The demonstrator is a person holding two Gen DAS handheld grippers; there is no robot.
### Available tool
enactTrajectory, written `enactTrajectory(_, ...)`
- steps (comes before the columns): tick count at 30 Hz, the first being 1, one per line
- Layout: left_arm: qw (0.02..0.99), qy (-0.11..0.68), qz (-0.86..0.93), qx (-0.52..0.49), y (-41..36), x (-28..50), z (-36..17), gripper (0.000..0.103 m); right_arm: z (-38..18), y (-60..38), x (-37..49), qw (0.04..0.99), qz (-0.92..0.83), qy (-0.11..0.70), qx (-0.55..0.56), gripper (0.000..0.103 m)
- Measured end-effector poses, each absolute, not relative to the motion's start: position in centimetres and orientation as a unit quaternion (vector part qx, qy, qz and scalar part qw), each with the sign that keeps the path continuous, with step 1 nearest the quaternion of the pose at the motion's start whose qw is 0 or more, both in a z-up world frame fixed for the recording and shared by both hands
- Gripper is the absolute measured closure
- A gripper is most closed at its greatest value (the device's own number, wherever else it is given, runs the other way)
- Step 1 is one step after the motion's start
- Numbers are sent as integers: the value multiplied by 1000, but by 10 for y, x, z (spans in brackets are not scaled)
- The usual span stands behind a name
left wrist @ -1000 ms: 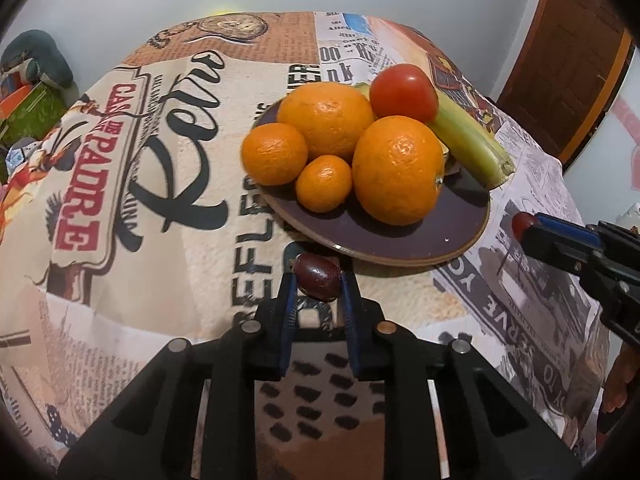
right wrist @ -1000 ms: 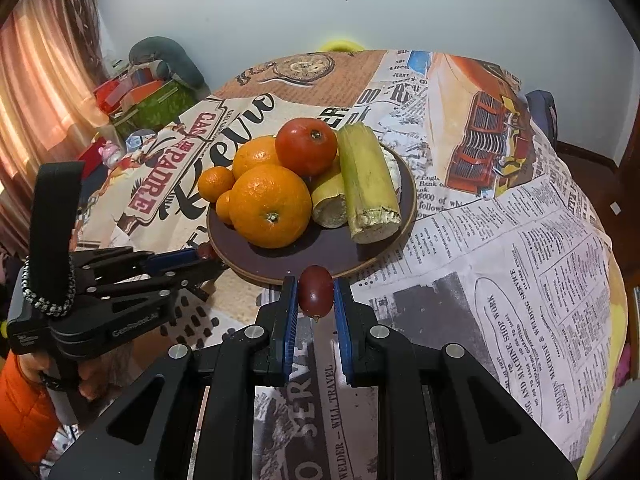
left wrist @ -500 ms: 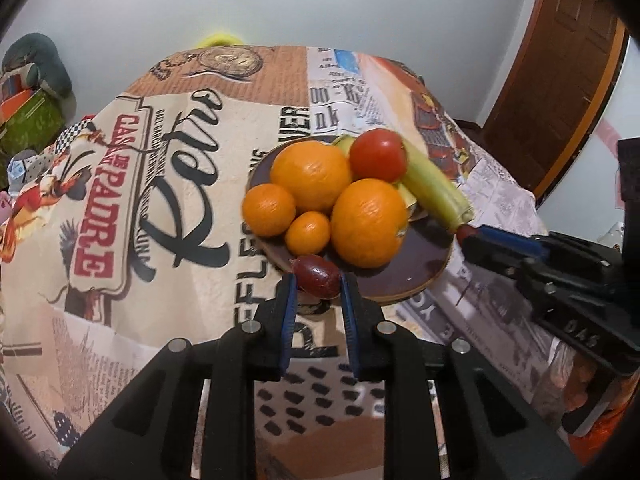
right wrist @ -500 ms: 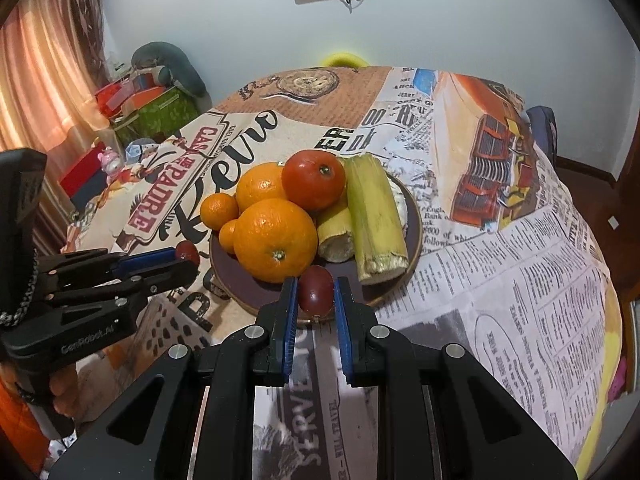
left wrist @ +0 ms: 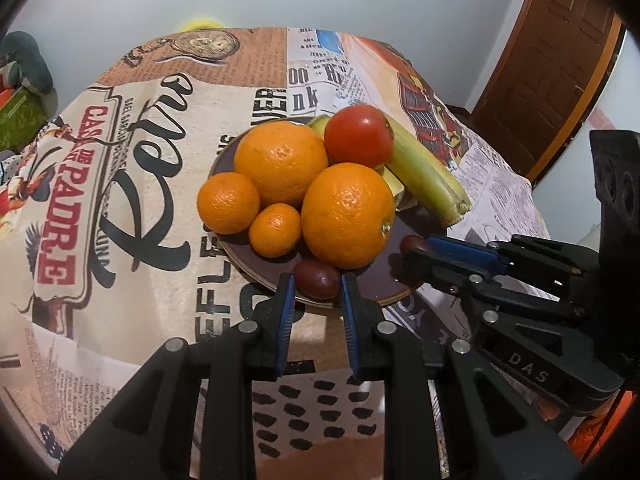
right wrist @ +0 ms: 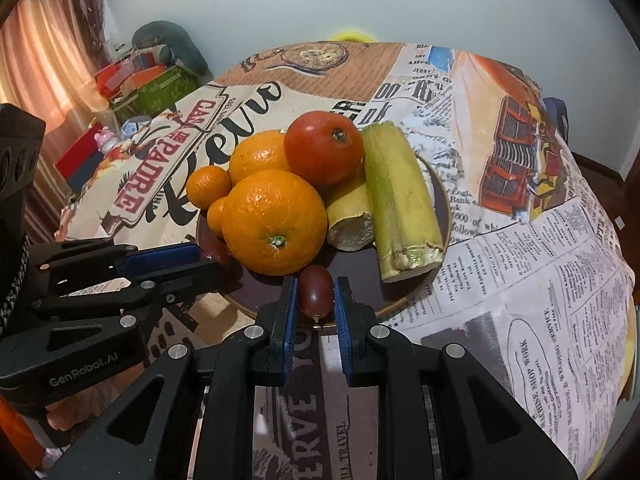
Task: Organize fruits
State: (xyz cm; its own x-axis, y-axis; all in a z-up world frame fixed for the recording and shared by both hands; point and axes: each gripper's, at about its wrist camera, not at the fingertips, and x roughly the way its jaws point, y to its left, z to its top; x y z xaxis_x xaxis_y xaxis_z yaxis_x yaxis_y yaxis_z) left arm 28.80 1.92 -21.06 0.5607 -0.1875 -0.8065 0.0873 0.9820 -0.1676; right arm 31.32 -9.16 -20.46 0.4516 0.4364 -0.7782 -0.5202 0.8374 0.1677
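Both of your grippers have closed in on the plate [left wrist: 244, 258] since a second ago, and each dark fruit now sits over its near rim instead of short of it.

Nearest your left wrist camera, your left gripper [left wrist: 317, 280] pinches a dark red grape [left wrist: 317, 279] between its blue pads [left wrist: 286, 304], right against the base of the big front orange [left wrist: 347, 215]. Whether the grape touches the plate, you cannot tell. To the right in that view, your right gripper [left wrist: 412, 245] comes in from the side, with only the tip of its own fruit showing.

Your right wrist camera shows that one properly: your right gripper [right wrist: 315, 298] is clamped on a second dark grape [right wrist: 315, 297], stem end toward the lens, over the plate [right wrist: 442, 204] rim in front of the orange [right wrist: 274, 222]. Here your left gripper [right wrist: 208, 254] enters from the left, its grape mostly hidden behind its fingers.

Farther back, the small mandarin [left wrist: 274, 230] and the medium mandarin [left wrist: 228, 203] show fully only from the left; from the right the front orange half covers them. Behind sit the rear orange [left wrist: 281, 163] and the tomato [left wrist: 358, 136]. The two banana pieces [right wrist: 400, 204] show their cut ends only to your right camera. The printed tablecloth [left wrist: 132, 184] covers the round table.
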Motion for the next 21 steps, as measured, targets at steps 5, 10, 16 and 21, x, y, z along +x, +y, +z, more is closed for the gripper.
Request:
enactTrajectory(5,881,463,-77,-51,19,287,-210,81,-206,-91,314,850,279,443,-52,79)
enactTrajectory(10,886,455,-67,-51,22,281,-203,81,-197,-95,310,855,280,435,-47,79)
enactTrajectory(16,906,418,-51,-50,27,263,-168,81,-166,-105,293,875,270,399,-43,79)
enactTrajectory(21,930,362,-42,-51,29,235,-120,81,-120,-119,269,900,262,347,-33,79)
